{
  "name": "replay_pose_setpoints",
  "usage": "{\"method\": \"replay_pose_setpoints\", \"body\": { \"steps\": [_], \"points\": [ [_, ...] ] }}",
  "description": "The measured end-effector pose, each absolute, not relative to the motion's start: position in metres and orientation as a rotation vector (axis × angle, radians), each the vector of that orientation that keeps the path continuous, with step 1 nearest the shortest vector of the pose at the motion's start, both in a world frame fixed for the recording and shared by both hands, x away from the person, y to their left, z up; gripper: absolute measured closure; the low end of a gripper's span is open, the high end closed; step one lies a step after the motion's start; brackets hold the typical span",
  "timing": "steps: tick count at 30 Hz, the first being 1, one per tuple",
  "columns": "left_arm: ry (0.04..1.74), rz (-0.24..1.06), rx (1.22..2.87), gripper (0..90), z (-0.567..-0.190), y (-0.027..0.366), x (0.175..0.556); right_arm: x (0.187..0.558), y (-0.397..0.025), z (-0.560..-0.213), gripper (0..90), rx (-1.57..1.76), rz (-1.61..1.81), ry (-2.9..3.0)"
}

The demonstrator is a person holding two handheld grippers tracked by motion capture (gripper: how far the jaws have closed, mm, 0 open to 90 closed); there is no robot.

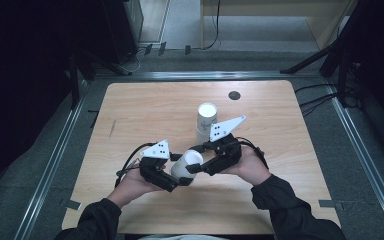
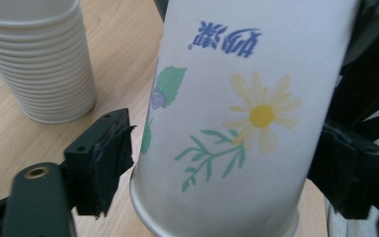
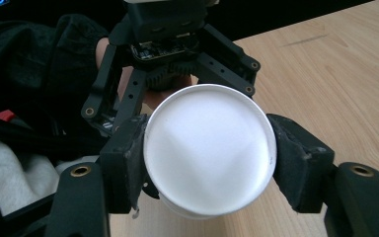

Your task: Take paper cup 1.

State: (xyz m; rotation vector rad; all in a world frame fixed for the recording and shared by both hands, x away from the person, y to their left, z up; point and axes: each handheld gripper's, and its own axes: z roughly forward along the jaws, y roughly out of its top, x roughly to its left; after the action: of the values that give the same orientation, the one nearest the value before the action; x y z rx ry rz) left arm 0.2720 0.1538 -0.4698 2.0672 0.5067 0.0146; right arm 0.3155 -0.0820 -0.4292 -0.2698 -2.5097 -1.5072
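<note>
Two grippers, left (image 1: 176, 181) and right (image 1: 198, 166), clamping one cup (image 1: 187, 165) at opposite ends; pulling gently along its axis, avoiding crushing.

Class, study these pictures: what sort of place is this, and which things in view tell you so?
Probably a lab or recording space, not a home: a bare wooden table stands on grey carpet between metal floor rails, dark stand legs and loose cables ring it, and a person works paper cups with hand-held grippers.
</note>
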Motion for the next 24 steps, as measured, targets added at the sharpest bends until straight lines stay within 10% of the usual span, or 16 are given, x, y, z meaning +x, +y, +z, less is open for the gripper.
{"method": "replay_pose_setpoints", "body": {
  "steps": [24],
  "points": [
    [0.487,0.001,2.227,28.3,-0.453,0.171,0.287,0.308,-0.107,-0.442,27.7,-0.295,-1.434,-2.675]
  ]
}}
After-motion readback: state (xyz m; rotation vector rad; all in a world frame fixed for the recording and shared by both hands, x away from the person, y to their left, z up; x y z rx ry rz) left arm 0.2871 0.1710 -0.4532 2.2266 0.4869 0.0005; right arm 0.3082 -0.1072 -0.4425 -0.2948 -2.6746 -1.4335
